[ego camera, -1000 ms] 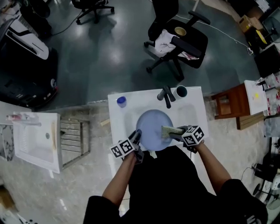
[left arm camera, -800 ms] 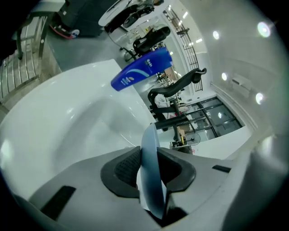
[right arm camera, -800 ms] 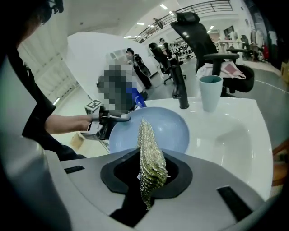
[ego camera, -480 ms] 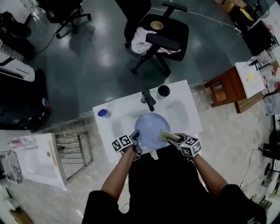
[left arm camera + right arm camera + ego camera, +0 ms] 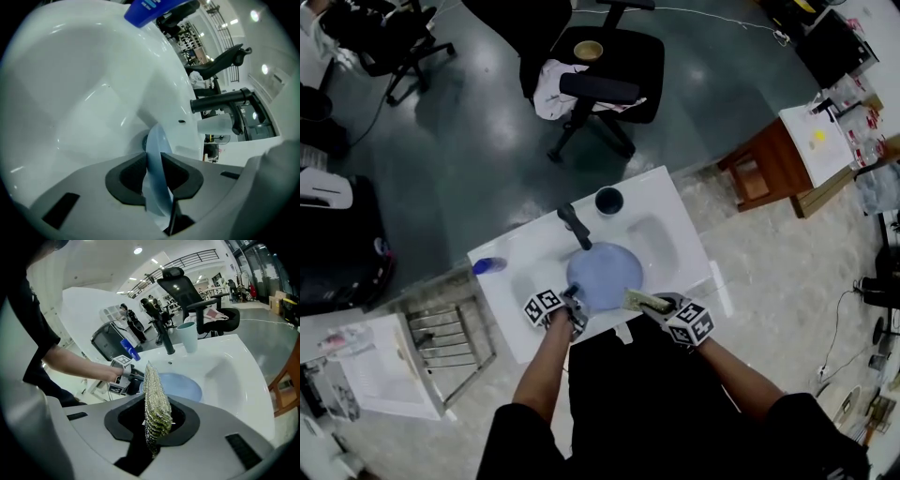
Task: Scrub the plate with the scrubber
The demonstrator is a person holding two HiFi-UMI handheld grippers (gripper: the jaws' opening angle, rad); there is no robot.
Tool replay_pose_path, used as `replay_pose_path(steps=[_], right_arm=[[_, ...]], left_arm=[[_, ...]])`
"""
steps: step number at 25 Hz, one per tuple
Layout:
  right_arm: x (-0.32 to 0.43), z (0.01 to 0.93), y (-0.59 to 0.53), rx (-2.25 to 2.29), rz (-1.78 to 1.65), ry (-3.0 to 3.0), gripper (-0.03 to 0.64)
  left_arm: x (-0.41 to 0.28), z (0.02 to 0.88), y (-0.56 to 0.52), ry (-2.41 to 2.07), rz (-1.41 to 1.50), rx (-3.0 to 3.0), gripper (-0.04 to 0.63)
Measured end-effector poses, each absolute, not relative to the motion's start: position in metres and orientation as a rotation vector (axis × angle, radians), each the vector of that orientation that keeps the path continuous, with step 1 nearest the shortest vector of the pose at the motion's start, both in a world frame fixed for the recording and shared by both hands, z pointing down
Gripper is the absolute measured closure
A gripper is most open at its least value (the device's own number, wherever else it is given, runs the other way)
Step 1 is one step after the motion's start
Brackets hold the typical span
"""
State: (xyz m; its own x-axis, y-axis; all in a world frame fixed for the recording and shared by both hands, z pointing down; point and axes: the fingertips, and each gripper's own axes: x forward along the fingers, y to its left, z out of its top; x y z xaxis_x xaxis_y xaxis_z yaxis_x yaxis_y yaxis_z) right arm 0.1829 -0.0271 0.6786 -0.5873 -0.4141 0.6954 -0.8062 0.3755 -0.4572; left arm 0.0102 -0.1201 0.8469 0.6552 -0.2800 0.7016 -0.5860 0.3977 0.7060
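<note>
A pale blue plate (image 5: 605, 273) lies in the bowl of the white sink (image 5: 670, 239). My left gripper (image 5: 573, 302) is shut on the plate's near left rim; in the left gripper view the plate's edge (image 5: 155, 154) stands thin between the two dark pads, and the jaws have just been opening slightly with the rim still clamped. My right gripper (image 5: 645, 302) is shut on a green-yellow mesh scrubber (image 5: 638, 301) at the plate's near right edge. In the right gripper view the scrubber (image 5: 155, 406) stands upright between the jaws, with the plate (image 5: 180, 386) beyond it.
A black tap (image 5: 575, 227) and a dark cup (image 5: 608, 201) stand at the back of the sink. A blue bottle (image 5: 488, 265) lies on its left rim. An office chair (image 5: 591, 70) is behind the sink, a wooden stool (image 5: 764, 164) to the right, a metal rack (image 5: 450, 333) to the left.
The head view has swung, so the sink sits lower and further left in frame. Both grippers keep their holds, the left on the plate's rim and the right on the scrubber.
</note>
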Motion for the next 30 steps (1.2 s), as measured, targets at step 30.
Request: replay_pose_path(steps=[30], right_arm=[[0.161, 0.563, 0.013, 1.346, 0.881, -2.372, 0.557]], left_arm=[[-0.024, 0.581, -0.021, -1.029, 0.086, 2.159, 0.424]])
